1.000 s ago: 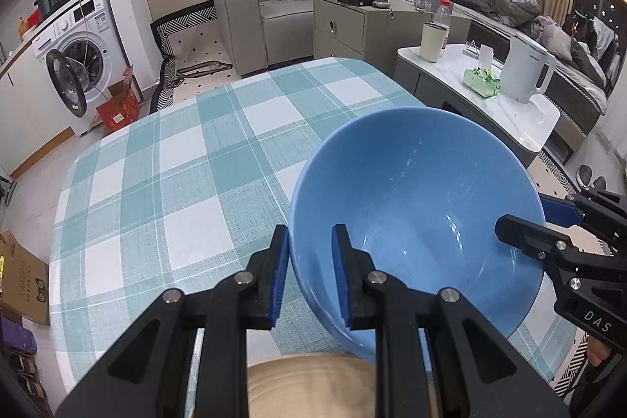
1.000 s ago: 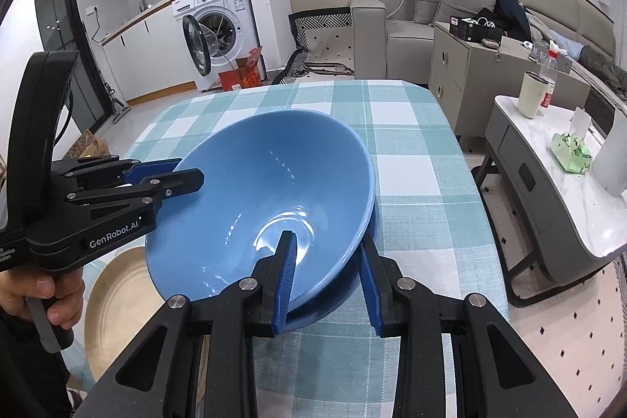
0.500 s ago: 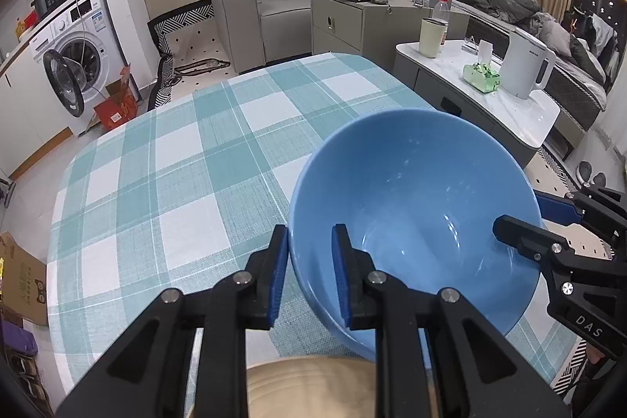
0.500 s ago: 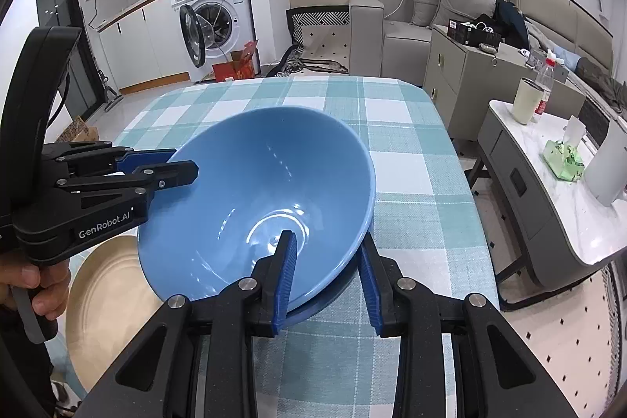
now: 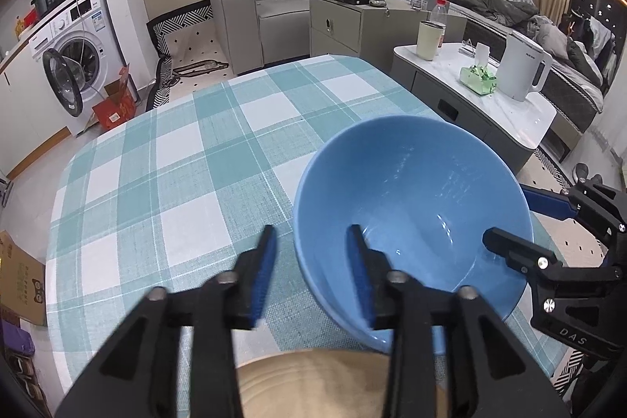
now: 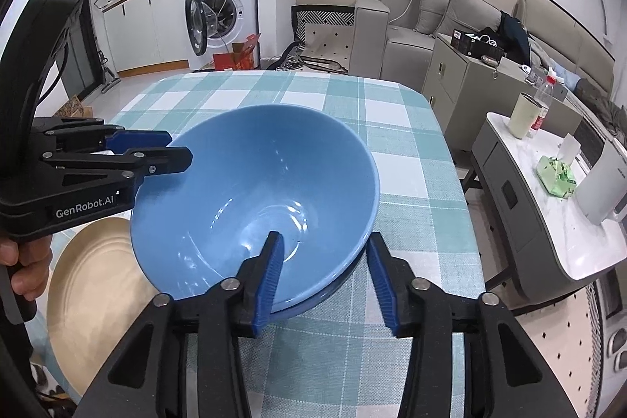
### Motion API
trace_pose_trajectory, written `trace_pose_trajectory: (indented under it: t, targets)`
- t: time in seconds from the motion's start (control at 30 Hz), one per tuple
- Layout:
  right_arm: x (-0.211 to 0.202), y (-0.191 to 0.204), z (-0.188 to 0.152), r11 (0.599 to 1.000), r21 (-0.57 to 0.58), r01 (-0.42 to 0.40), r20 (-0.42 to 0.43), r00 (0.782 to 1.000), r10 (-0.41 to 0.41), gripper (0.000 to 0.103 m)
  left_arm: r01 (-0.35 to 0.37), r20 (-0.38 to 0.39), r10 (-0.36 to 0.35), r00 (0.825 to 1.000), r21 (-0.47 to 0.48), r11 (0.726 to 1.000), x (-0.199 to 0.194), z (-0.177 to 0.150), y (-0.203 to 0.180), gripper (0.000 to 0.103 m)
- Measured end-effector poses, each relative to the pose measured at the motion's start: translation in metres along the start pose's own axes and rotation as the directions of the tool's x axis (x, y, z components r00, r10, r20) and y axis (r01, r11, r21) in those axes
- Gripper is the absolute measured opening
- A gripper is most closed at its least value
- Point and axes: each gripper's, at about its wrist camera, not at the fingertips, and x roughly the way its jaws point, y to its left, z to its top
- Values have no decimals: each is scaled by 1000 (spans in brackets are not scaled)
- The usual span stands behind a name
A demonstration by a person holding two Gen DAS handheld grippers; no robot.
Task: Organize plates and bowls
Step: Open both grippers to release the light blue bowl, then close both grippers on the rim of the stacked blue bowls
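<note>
A large blue bowl rests tilted in a second blue dish on the checked tablecloth. My left gripper straddles the bowl's left rim; its jaws are opening and both pads stand off the rim. At the bowl's opposite rim my right gripper is opening too, one finger inside and one outside, no longer pressing. A beige plate lies at the near edge beside the bowls.
A person's hand holds the left gripper's handle. Right of the table stands a white side table with a kettle, cup and tissue pack. A washing machine, sofa and grey cabinet lie beyond.
Both grippers have let go of the blue bowl's rim: their jaws were clamped on it and now stand apart. The bowl stays where it was, nested on the lower dish.
</note>
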Motion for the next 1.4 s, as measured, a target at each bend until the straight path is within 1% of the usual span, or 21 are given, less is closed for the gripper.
trace_pose_trajectory:
  t: [0.03,0.1,0.13,0.17,0.27,0.3,0.37,0.4,0.47,0.5,0.53,0.57,0.6,0.67,0.73,0.87,1.03,1.4]
  targets:
    - [0,-1,0,1000,2,-5,2,1000,5,53,0,7,0,1000,-4,1000,-2,-1,1,52]
    - [-1,-4,-2,1000,15,-18,2,1000,18,63,11,10,-11,1000,-15,1000,-5,-1,4,52]
    - [-1,-6,-2,999,26,-25,5,1000,25,71,17,11,-16,1000,-23,1000,-6,-1,6,52]
    - [-1,-10,-2,998,43,-35,9,999,35,74,22,14,-21,1000,-31,999,-7,-1,7,52]
    - [-1,-16,-3,996,71,-55,15,998,54,80,27,15,-27,1000,-41,999,-10,-2,10,53]
    - [-2,-17,-3,996,75,-53,17,999,52,81,27,15,-26,1000,-42,999,-10,-2,10,53]
    - [-2,-19,-3,995,83,-49,20,999,47,86,26,13,-25,1000,-42,999,-10,-3,10,54]
    - [-3,-20,-4,995,88,-51,22,999,49,87,28,13,-27,1000,-41,999,-10,-3,10,56]
    - [-4,-22,-5,993,98,-62,30,998,59,90,32,15,-31,999,-39,999,-11,-4,10,61]
    - [-4,-23,-5,993,100,-65,32,998,62,92,31,19,-31,999,-37,999,-11,-4,9,70]
    - [-5,-24,-5,992,105,-65,36,997,61,97,30,26,-29,999,-36,999,-12,-5,9,83]
    - [-5,-25,-6,992,110,-61,40,998,57,99,28,35,-27,999,-37,999,-13,-5,9,89]
    - [-5,-26,-6,992,114,-58,42,998,54,99,26,46,-24,999,-37,999,-14,-5,8,94]
    - [-5,-29,-7,990,125,-59,44,998,54,101,35,55,-34,998,-34,999,-15,-5,8,96]
    - [-4,-32,-8,988,140,-71,44,997,66,101,53,54,-51,997,-41,998,-14,-6,9,103]
    - [0,-35,-10,982,164,-89,38,996,84,102,52,51,-50,997,-52,997,-9,-7,10,103]
    - [2,-38,-12,972,188,-139,40,990,134,102,65,41,-62,997,-69,996,-5,-8,12,103]
    - [12,-39,-17,963,218,-157,20,988,156,102,75,13,-75,997,-70,995,5,-11,9,103]
